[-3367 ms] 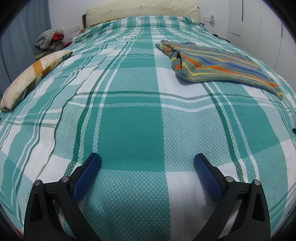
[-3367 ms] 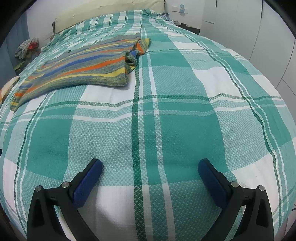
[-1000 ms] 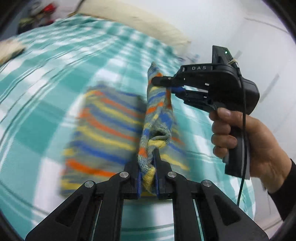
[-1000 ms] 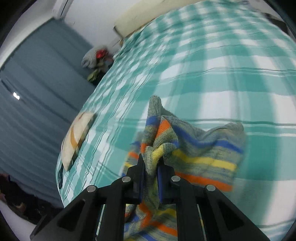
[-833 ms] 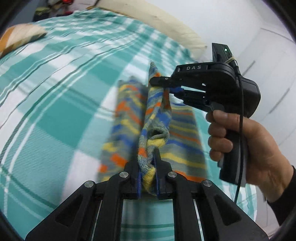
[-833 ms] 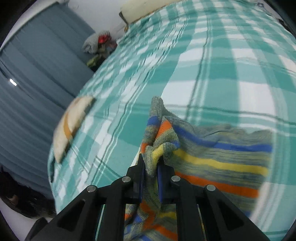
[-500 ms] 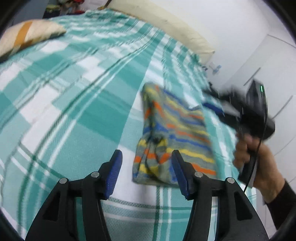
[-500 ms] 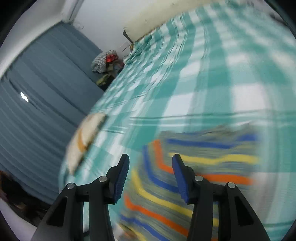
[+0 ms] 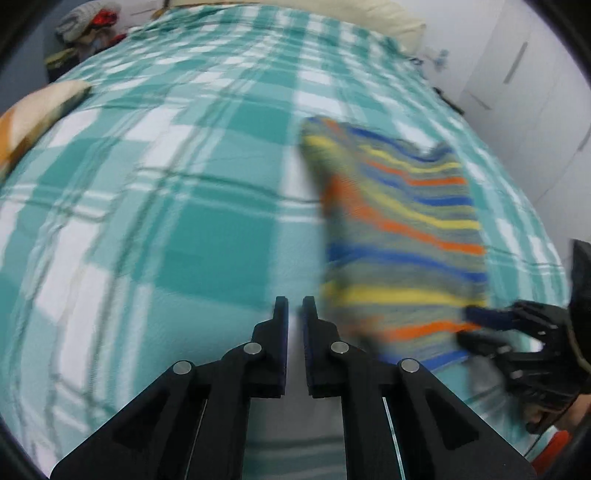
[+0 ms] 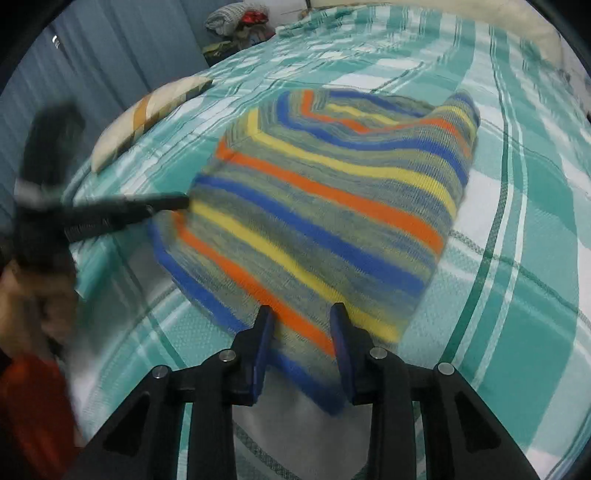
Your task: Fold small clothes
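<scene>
The striped sweater [image 10: 325, 206] lies folded on the bed [image 10: 524, 266], on its teal-and-white checked cover. In the right wrist view it fills the middle of the picture, its near edge running down to 6 o'clock. The right gripper [image 10: 302, 332] sits at that near edge with its jaws spread, one on each side of the bottom hem; whether the pads touch the knit cannot be told through the blur.

In the left wrist view the sweater [image 9: 402, 229] lies at 2 to 3 o'clock of the left gripper [image 9: 294, 314], whose jaws are nearly pressed together with a thin gap and nothing between them. They hang over bare cover just beside the sweater's left edge. The right gripper [image 9: 487, 325] shows at 4 o'clock in that view, at the sweater's near right corner.

A pillow [image 10: 147, 110] with an orange stripe lies at 10 o'clock, well apart from the sweater. A heap of clothes [image 10: 236, 18] sits past the bed at 11 o'clock.
</scene>
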`<state>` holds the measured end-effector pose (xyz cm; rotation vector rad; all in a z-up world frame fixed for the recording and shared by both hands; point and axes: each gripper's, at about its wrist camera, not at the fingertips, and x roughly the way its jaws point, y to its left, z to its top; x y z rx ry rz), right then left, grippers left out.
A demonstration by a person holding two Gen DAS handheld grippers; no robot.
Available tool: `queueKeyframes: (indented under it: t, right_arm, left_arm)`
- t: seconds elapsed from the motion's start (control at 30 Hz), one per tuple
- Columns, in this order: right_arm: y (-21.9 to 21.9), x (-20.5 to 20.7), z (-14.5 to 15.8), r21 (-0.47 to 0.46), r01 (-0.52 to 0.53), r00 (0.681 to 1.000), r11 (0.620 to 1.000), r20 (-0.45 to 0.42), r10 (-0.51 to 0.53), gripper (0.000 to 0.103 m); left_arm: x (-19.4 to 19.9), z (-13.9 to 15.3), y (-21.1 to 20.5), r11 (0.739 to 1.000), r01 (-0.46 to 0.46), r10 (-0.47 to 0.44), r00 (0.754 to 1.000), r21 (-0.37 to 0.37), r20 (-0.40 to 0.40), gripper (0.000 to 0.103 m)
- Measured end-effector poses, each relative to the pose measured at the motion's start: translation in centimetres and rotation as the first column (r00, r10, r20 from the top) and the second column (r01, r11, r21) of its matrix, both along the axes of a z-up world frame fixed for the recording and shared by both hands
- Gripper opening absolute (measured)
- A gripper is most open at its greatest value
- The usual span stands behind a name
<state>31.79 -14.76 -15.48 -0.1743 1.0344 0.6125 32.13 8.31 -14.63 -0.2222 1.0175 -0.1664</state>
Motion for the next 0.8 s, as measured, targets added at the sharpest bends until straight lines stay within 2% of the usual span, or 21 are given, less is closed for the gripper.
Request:
queueKeyframes:
  t: [0.03,0.1,0.17,0.2,0.23,0.3,0.37,0.4,0.47,0.5,0.53,0.57,0.63,0.7,0.73,0.8]
  right_arm:
    - [-0.1,-0.4,0.2,0.005,0.006,1.000,1.000,0.024,-0.006,0.034]
    - [-0.6,-0.3,0.8,0.022,0.024,1.000,0.999,0.000,-0.024,0.034]
    - [-1.3,-0.1,2.4,0.057,0.036,0.999,0.998,0.009,-0.036,0.033]
    - [-1.5,0.1,3.5,0.078,0.039,0.999,0.996,0.026,-0.041,0.033]
    - [-2.0,0.3,4.6,0.097,0.043,0.998,0.994,0.044,-0.048,0.033]
    - [-2.7,1.9,6.5,0.115,0.060,0.995,0.992,0.073,-0.069,0.033]
    - [-2.9,4.3,7.7,0.104,0.078,0.992,0.991,0.094,-0.088,0.033]
    - [-2.7,5.9,8.0,0.090,0.084,0.990,0.992,0.105,-0.094,0.033]
    - [-2.3,9.8,7.6,0.070,0.112,0.989,0.991,0.093,-0.118,0.033]
    - [-2.2,10.9,7.0,0.067,0.127,0.988,0.990,0.081,-0.133,0.033]
    - [-2.4,12.4,6.0,0.057,0.151,0.986,0.987,0.058,-0.154,0.033]
    - [-2.4,14.0,4.3,0.038,0.184,0.983,0.982,0.013,-0.185,0.034]
    - [-2.7,15.8,0.3,0.018,0.240,0.966,0.971,-0.105,-0.237,0.034]
    - [-2.8,15.4,0.0,0.051,0.259,0.965,0.964,-0.054,-0.257,0.034]
    - [-2.6,15.1,0.4,0.043,0.262,0.965,0.964,-0.040,-0.260,0.034]
    - [-2.7,13.5,2.4,0.045,0.253,0.967,0.967,0.019,-0.254,0.034]
  left_arm:
    - [-0.3,-0.1,0.8,1.000,-0.011,0.011,1.000,-0.016,-0.011,0.006]
    - [-0.6,0.7,2.2,0.998,-0.033,0.033,0.999,-0.045,-0.003,0.007]
    - [-0.6,2.7,2.5,0.997,-0.009,0.014,0.997,-0.074,0.070,0.018]
    - [-0.5,3.6,2.2,0.996,0.010,0.000,0.995,-0.093,0.105,0.028]
    - [-0.3,4.5,1.9,0.992,0.038,-0.021,0.990,-0.116,0.141,0.034]
    - [1.3,6.2,0.1,0.979,0.131,-0.098,0.974,-0.155,0.206,0.035]
    - [3.4,6.8,-2.1,0.967,0.207,-0.170,0.958,-0.147,0.230,0.035]
    - [4.9,6.6,-3.5,0.963,0.241,-0.210,0.950,-0.118,0.230,0.035]
    - [7.9,4.7,-5.6,0.965,0.261,-0.251,0.953,-0.035,0.171,0.034]
    - [8.9,3.4,-6.0,0.969,0.248,-0.247,0.961,0.002,0.124,0.029]
    - [10.4,1.2,-6.3,0.974,0.219,-0.221,0.974,0.051,0.040,0.021]
    - [11.0,-0.3,-5.9,0.977,0.203,-0.203,0.979,0.059,-0.008,0.018]
    - [10.8,-0.9,-5.0,0.981,0.193,-0.193,0.981,0.012,0.016,0.018]
    - [9.9,0.4,-4.4,0.983,0.181,-0.181,0.983,-0.003,0.036,0.022]
    - [9.0,1.2,-4.1,0.984,0.180,-0.179,0.982,-0.001,0.057,0.031]
    - [6.8,2.9,-3.5,0.980,0.200,-0.198,0.973,-0.010,0.115,0.041]
